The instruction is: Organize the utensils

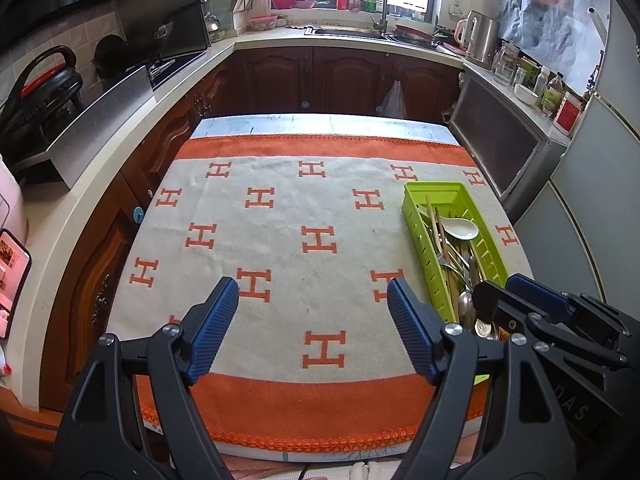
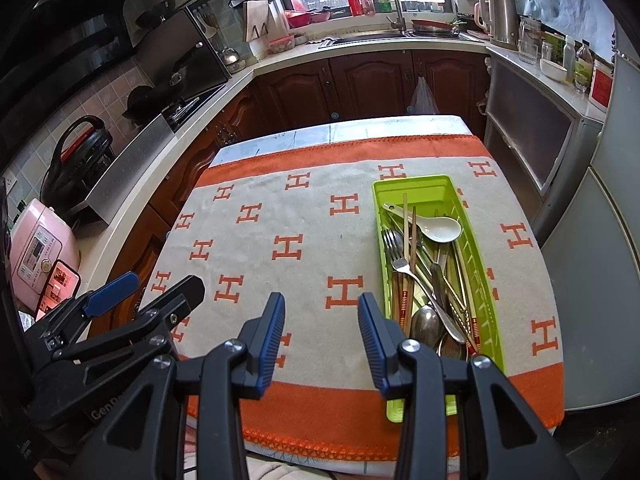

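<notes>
Orange-and-cream cloth (image 2: 304, 216) patterned with H letters covers the whole table ahead of both grippers, and apart from one tray it is bare: no utensil lies loose on it. That suggests the task is close to finished, or at least that every piece is already gathered.

The lime-green plastic tray (image 2: 416, 188) sits ahead and to the right of the right gripper (image 2: 322, 340), its near end beside that gripper's right finger. From the left gripper (image 1: 314, 324) it lies well off to the right, beyond the other tool.

Inside the tray the utensils are heaped, not sorted. A white ceramic soup spoon (image 2: 442, 230) rests toward the far end, wooden chopsticks (image 2: 406, 232) run lengthwise, a steel fork (image 2: 394, 252) lies over them, and steel spoons (image 2: 426, 322) crowd the near end. If organizing means grouping by kind, that work remains; if it means only collecting, little is left.

Both tools hang over the cloth with jaws apart and nothing between them, the left one spread wider than the right.
</notes>
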Motion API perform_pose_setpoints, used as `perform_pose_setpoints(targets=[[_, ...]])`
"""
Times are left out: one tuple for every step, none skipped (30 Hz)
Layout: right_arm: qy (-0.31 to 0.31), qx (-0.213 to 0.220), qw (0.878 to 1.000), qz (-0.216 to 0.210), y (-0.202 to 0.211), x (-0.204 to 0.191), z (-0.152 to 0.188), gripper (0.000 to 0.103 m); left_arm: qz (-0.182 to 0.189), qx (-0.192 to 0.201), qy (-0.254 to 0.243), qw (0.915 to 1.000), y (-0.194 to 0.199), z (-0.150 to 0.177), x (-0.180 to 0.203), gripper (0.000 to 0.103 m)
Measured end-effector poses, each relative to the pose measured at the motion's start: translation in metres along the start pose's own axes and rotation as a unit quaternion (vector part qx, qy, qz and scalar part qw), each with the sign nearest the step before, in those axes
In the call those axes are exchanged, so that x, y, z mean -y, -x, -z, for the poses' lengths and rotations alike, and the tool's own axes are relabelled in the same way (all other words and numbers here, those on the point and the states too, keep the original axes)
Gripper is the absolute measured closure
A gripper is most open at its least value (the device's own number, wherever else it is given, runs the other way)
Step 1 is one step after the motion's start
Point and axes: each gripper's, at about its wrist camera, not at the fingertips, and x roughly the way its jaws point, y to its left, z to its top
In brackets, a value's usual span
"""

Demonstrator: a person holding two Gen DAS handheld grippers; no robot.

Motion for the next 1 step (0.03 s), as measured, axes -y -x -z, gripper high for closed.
perform_pose_setpoints(targets=[[0.000,-0.001,1.000,0.001,-0.0010,-0.0002,0.0016,0.065,0.000,-0.001,0.001,1.0000,-0.0006,0.0012,0.0010,0.028]])
